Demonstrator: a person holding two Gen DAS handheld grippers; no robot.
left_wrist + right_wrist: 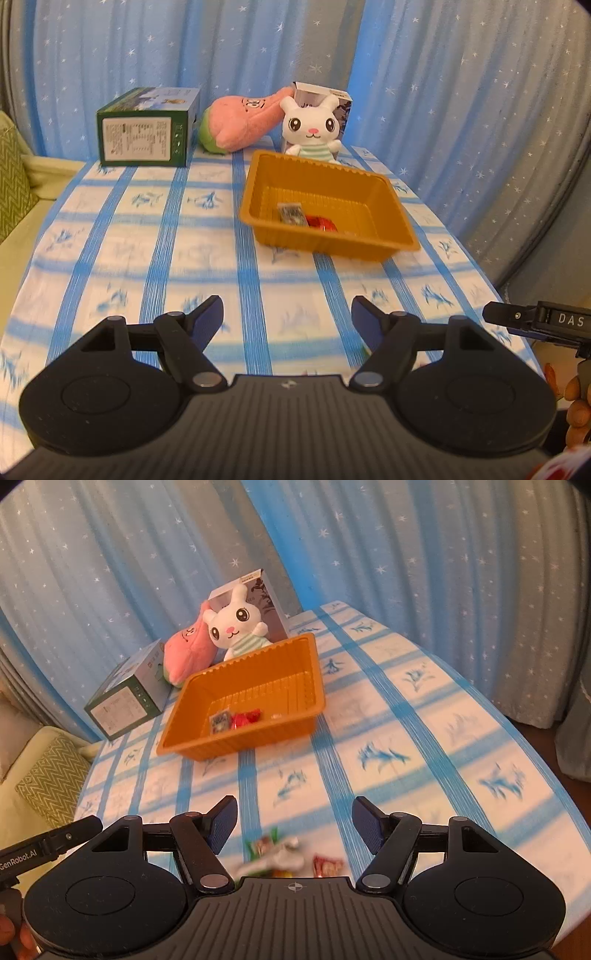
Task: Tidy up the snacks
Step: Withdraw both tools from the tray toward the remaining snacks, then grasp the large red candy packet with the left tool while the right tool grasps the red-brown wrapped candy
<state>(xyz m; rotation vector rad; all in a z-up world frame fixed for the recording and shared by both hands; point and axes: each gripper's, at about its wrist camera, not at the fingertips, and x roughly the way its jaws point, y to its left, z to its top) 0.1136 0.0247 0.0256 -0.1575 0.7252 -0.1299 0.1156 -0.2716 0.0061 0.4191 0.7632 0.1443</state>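
Orange tray (391, 236); red wrapper (324, 223) and grey one (291, 214). White cloth (207, 258) checked in blue stripes, with blue sprigs. Blue curtain (110, 48) flecked with white stars. Green box (146, 127). Pink plush (240, 118), green-tipped. White rabbit (312, 127), green-striped shirt. Black grippers, blue pads (223, 825).

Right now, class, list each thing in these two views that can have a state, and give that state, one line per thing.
Left claw: open, empty.
Right claw: open, empty, above loose snacks.
Orange ribbed plastic tray: upright, holding a few snacks.
Loose wrapped snacks: on the tablecloth, outside the tray.
Green cardboard box: closed.
White rabbit plush: upright.
Pink plush: lying tilted.
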